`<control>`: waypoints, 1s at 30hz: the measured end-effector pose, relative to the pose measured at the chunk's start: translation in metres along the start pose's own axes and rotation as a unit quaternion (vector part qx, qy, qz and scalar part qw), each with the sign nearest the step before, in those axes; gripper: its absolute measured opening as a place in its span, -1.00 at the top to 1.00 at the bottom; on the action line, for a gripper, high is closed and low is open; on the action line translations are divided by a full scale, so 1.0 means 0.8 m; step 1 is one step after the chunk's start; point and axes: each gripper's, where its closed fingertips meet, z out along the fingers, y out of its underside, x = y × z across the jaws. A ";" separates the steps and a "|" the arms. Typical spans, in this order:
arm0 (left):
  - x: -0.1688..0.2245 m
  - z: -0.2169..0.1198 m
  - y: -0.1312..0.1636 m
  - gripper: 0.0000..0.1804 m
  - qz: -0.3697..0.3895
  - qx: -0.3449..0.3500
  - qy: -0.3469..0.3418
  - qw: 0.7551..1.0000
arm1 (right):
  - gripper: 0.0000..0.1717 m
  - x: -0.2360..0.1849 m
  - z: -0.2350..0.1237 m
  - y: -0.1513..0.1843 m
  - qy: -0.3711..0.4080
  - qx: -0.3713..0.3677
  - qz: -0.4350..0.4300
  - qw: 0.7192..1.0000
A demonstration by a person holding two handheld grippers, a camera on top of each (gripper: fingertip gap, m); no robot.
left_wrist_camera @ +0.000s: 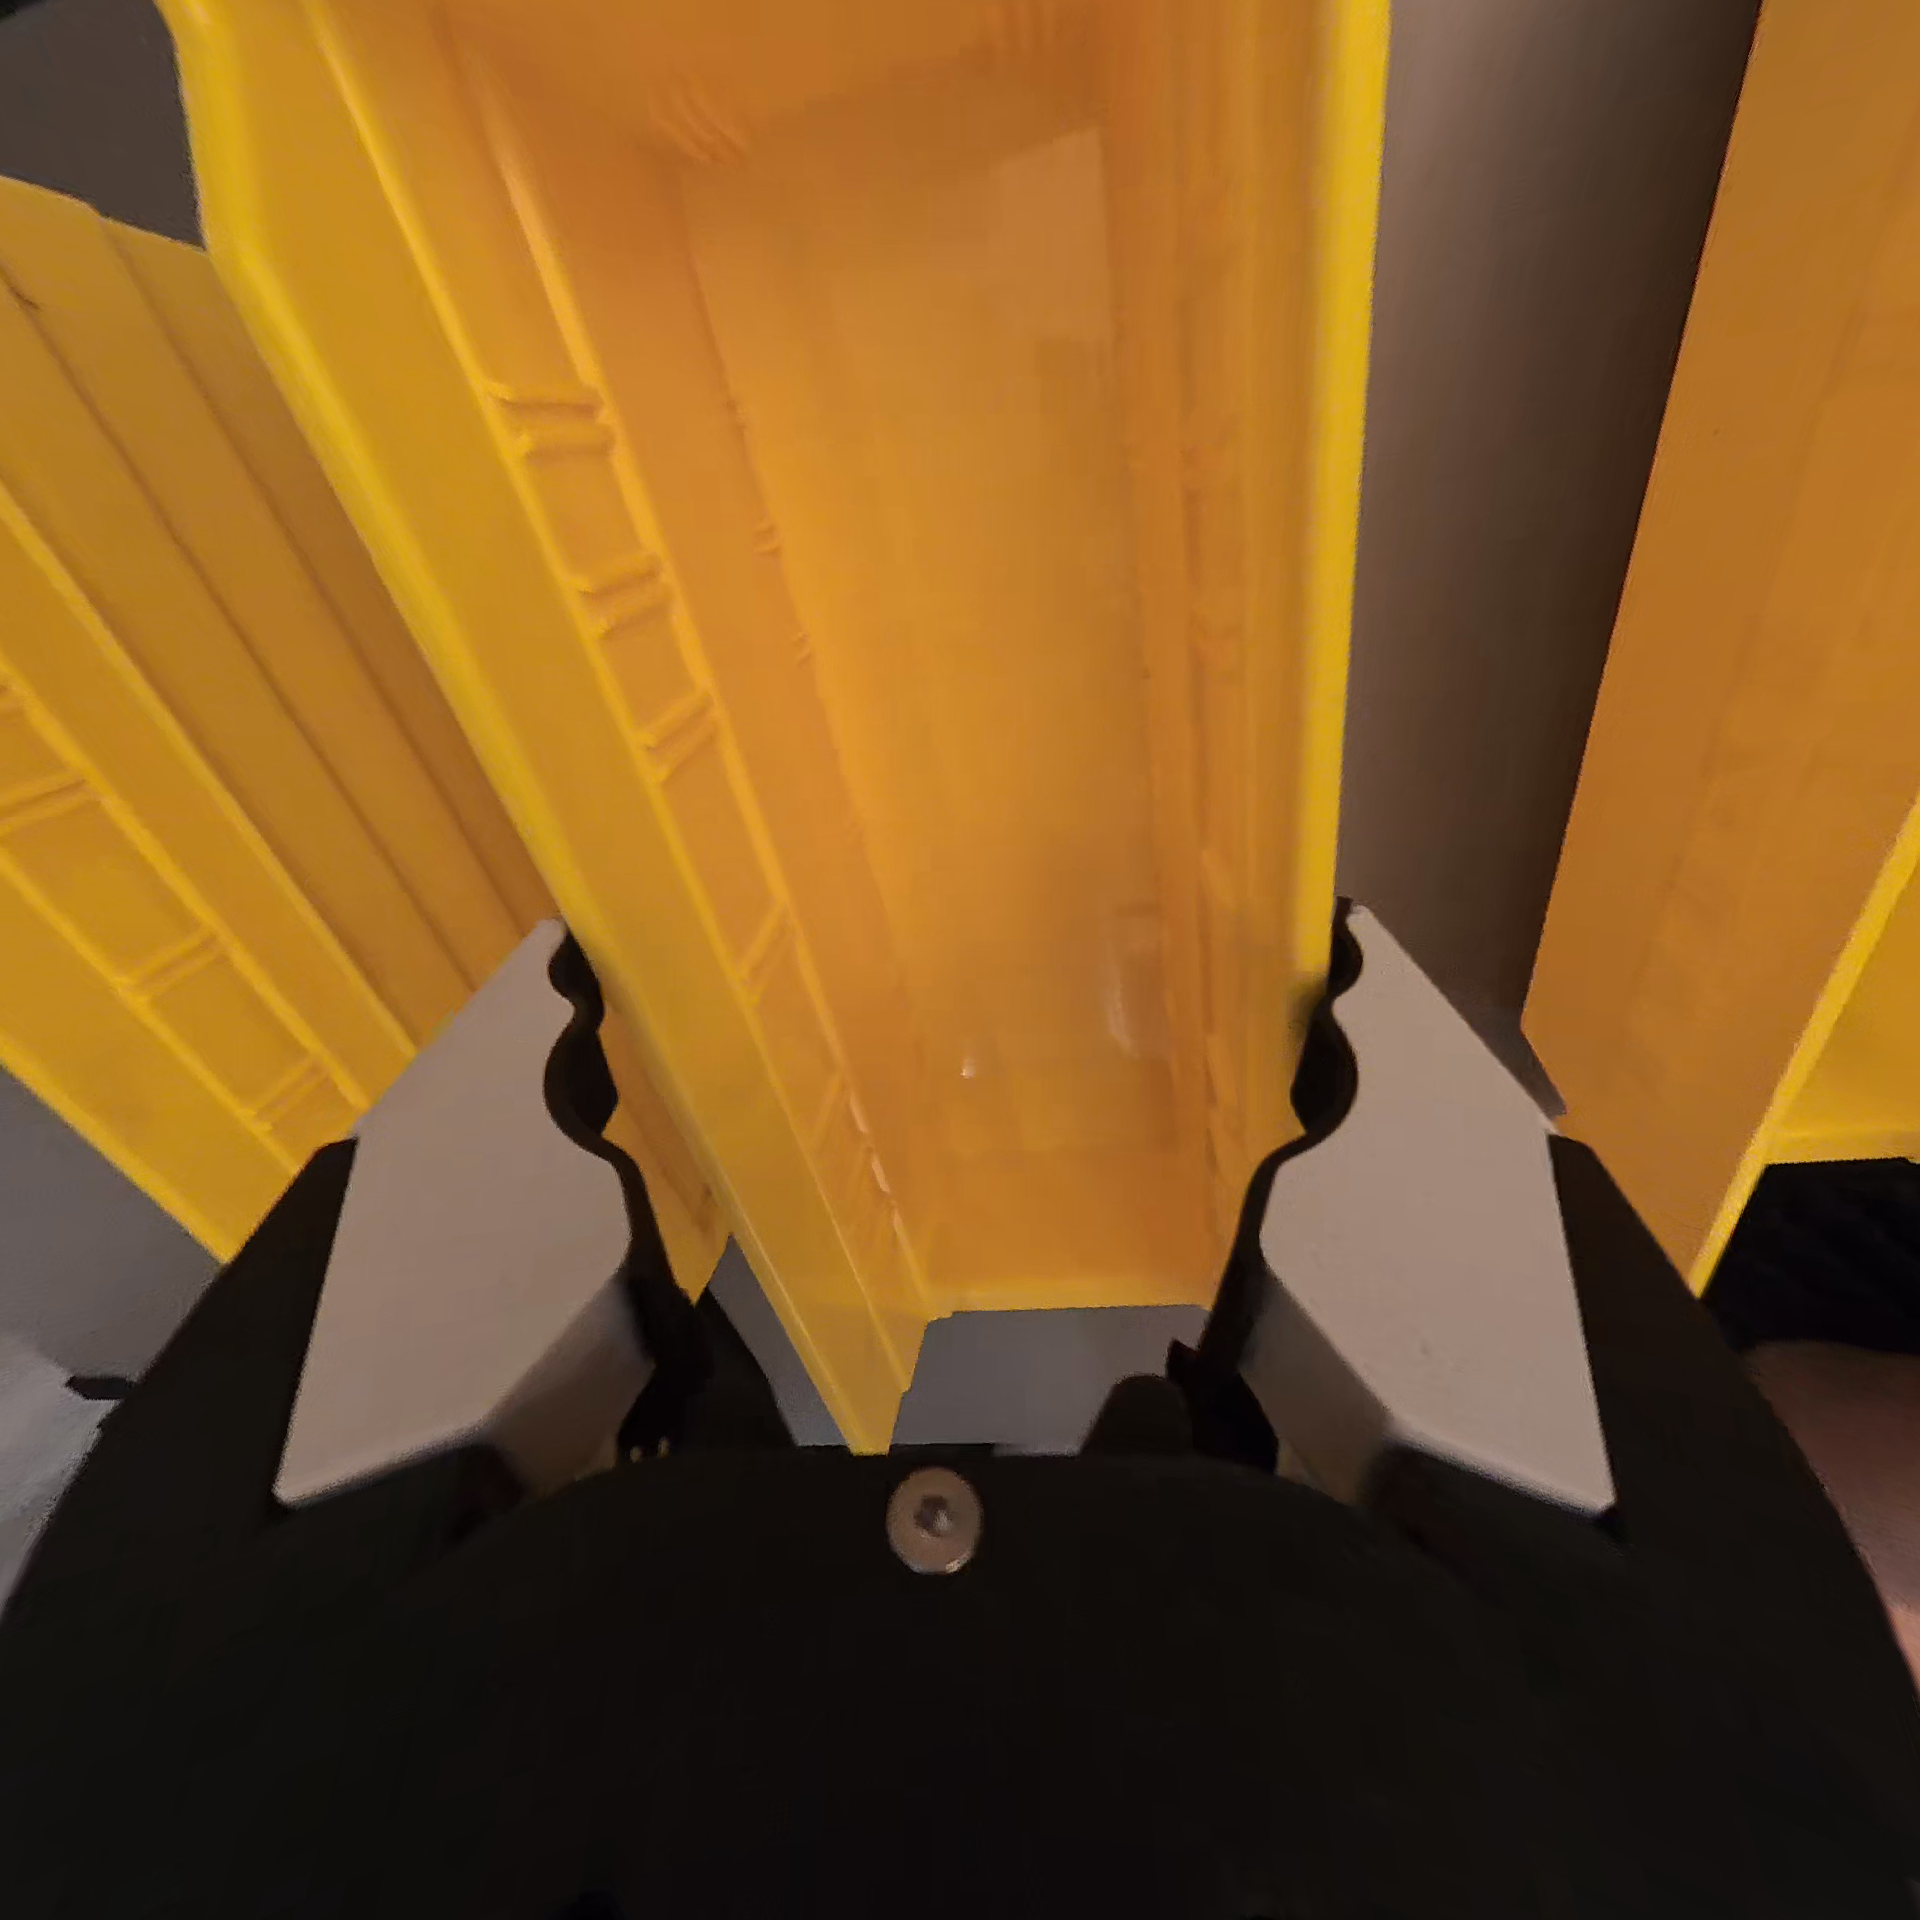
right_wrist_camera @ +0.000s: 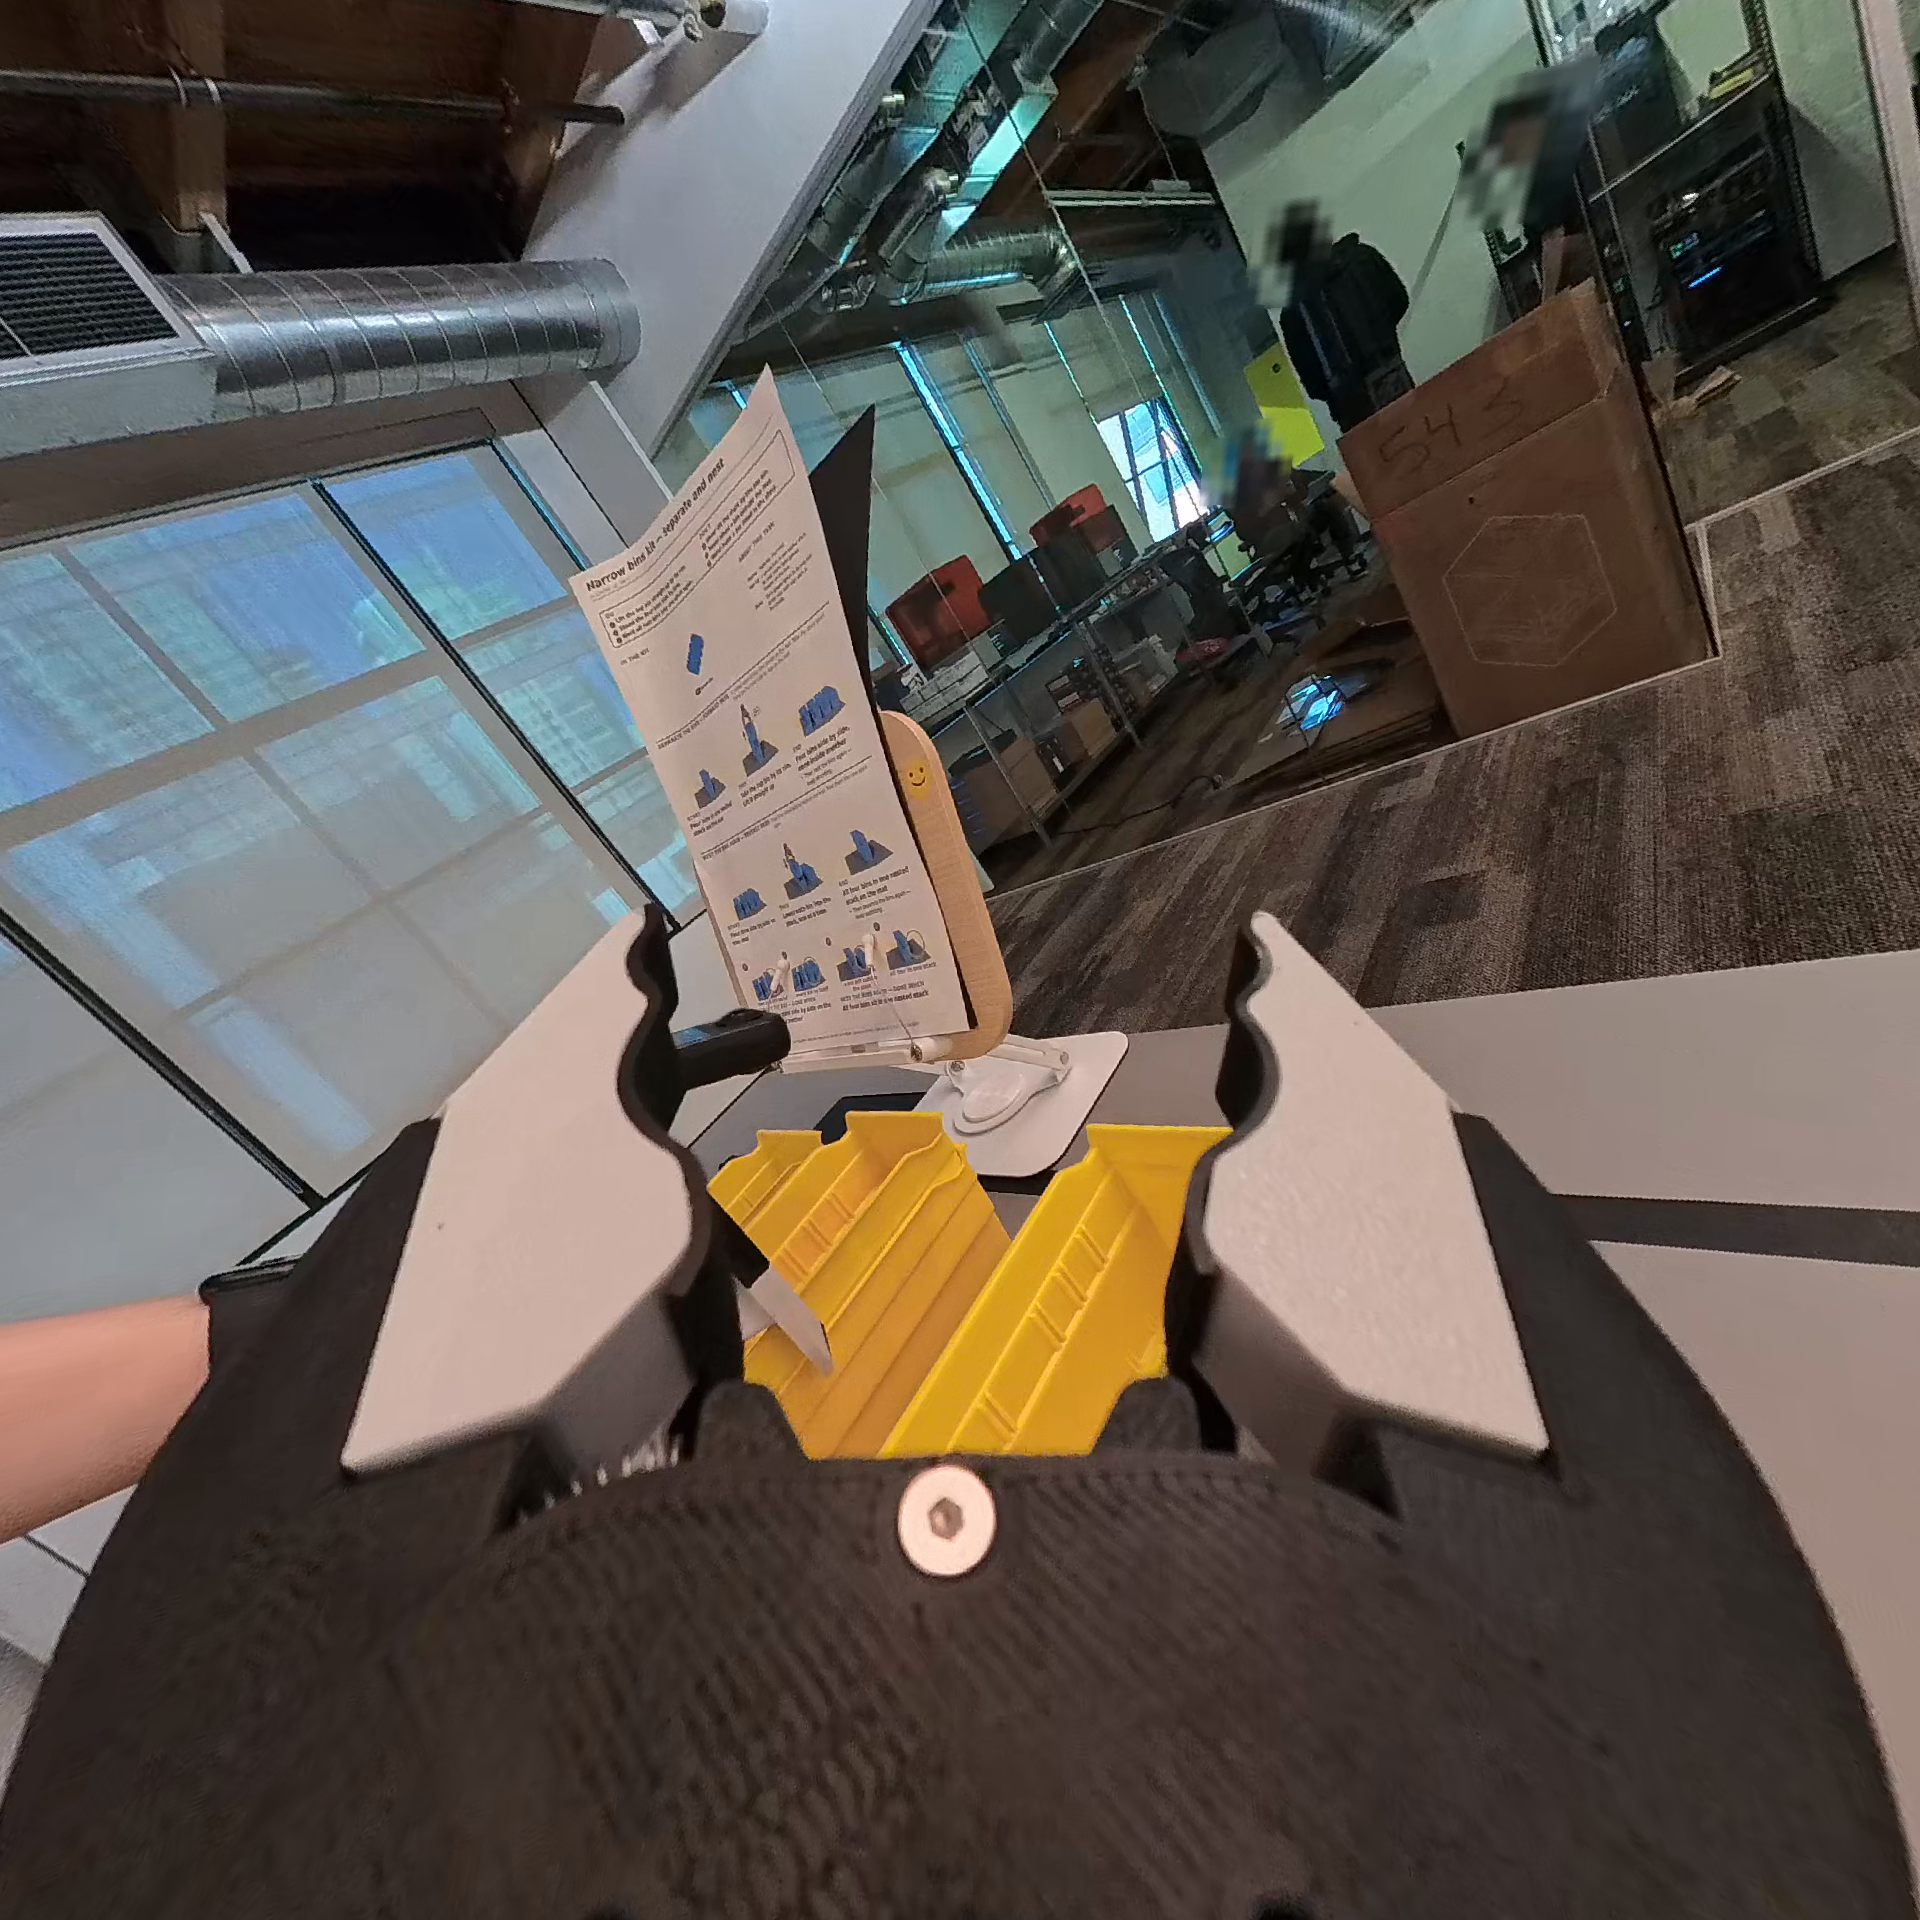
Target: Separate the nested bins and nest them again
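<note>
A grey worktop (right_wrist_camera: 1662, 1091) is lying before office windows. At lower centre, the left gripper (left_wrist_camera: 951, 997) is clamping a yellow bin (left_wrist_camera: 935, 623) by its long walls; two bins are flanking it. The right gripper (right_wrist_camera: 951, 1039) is hanging released. Probably mid-nesting; lowering squarely looks next.

I see my right gripper (right_wrist_camera: 951, 1023) with its grey fingers (right_wrist_camera: 1340, 1164) spread wide and nothing between them. Past the fingertips, toward twelve o'clock, a printed instruction sheet (right_wrist_camera: 769, 727) leans on a wooden stand (right_wrist_camera: 951, 883) with a white base (right_wrist_camera: 1029, 1091). Low between the fingers lie yellow bins (right_wrist_camera: 935, 1299) side by side on the grey table (right_wrist_camera: 1662, 1091). At nine o'clock a forearm (right_wrist_camera: 94, 1403) shows; at ten, large windows (right_wrist_camera: 260, 675).
</note>
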 end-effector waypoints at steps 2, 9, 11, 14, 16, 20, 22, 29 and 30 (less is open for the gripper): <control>0.002 0.002 0.004 -0.49 -0.013 -0.013 0.012 1.000 | -0.24 0.000 0.000 0.000 0.001 0.000 0.000 1.000; 0.001 0.000 0.007 -0.38 -0.008 -0.033 0.015 0.999 | -0.24 0.000 0.000 0.000 0.001 -0.002 0.000 1.000; 0.001 -0.002 0.009 -0.35 -0.003 -0.042 0.016 0.999 | -0.24 0.000 0.000 0.000 0.000 -0.001 0.000 1.000; 0.000 -0.003 0.012 -0.33 0.005 -0.053 0.014 0.998 | -0.24 0.003 -0.003 -0.002 0.003 0.002 0.000 1.000; -0.001 -0.004 0.016 -0.31 0.012 -0.060 0.016 0.998 | -0.24 0.008 -0.006 -0.004 0.005 0.006 0.007 1.000; -0.008 -0.010 0.015 -0.30 0.001 -0.055 0.018 0.998 | -0.24 0.012 -0.008 -0.006 0.003 0.010 0.017 1.000; -0.011 -0.016 0.015 -0.30 -0.002 -0.054 0.017 0.998 | -0.24 0.010 -0.007 -0.005 0.003 0.008 0.013 1.000; -0.009 -0.031 0.018 -0.30 0.005 -0.056 0.012 0.998 | -0.24 0.009 -0.001 0.003 0.002 -0.006 0.011 1.000; -0.008 -0.032 0.019 -0.30 0.007 -0.058 0.011 0.998 | -0.24 0.009 -0.001 0.003 0.002 -0.006 0.012 1.000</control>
